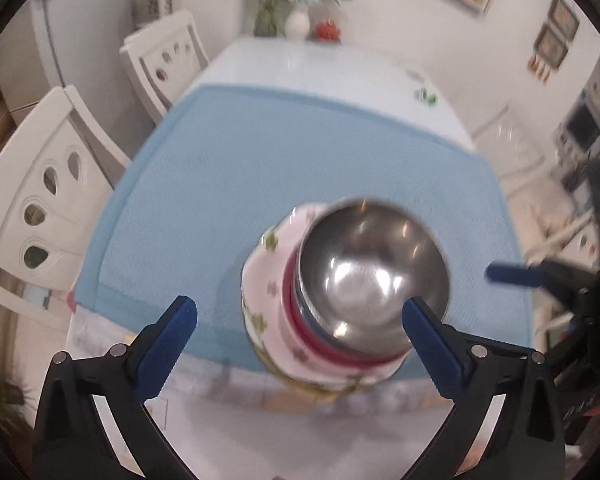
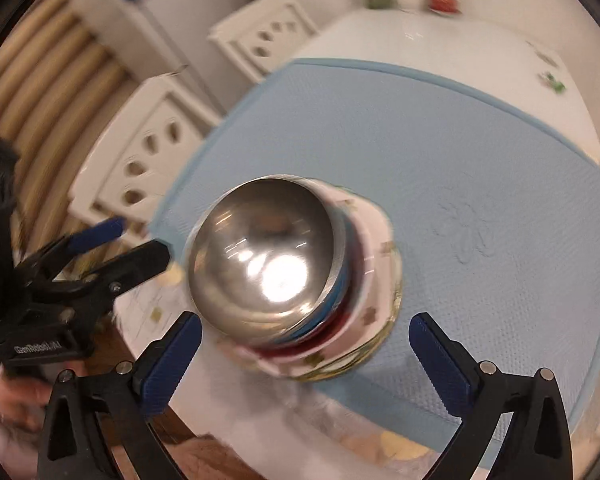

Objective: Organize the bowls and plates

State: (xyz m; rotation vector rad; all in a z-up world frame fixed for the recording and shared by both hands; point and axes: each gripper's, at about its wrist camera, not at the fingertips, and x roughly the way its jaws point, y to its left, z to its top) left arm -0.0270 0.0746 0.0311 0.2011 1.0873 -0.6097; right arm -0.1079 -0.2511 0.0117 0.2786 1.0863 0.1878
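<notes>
A shiny steel bowl (image 1: pixel 370 272) sits on top of a stack of dishes: a red-rimmed one and a blue one under it, then a white floral bowl (image 1: pixel 272 300). The stack stands on a blue mat (image 1: pixel 260 160) near the table's front edge. My left gripper (image 1: pixel 300 320) is open and empty above the stack. My right gripper (image 2: pixel 306 334) is also open and empty over the same steel bowl (image 2: pixel 260 252) and floral bowl (image 2: pixel 374 280). The right gripper shows in the left wrist view (image 1: pixel 512 274), and the left gripper shows in the right wrist view (image 2: pixel 136 240).
White chairs (image 1: pixel 40 208) stand along the table's left side. A white vase with flowers (image 1: pixel 298 22) and a red item (image 1: pixel 326 31) stand at the table's far end. The blue mat (image 2: pixel 460 160) covers most of the table.
</notes>
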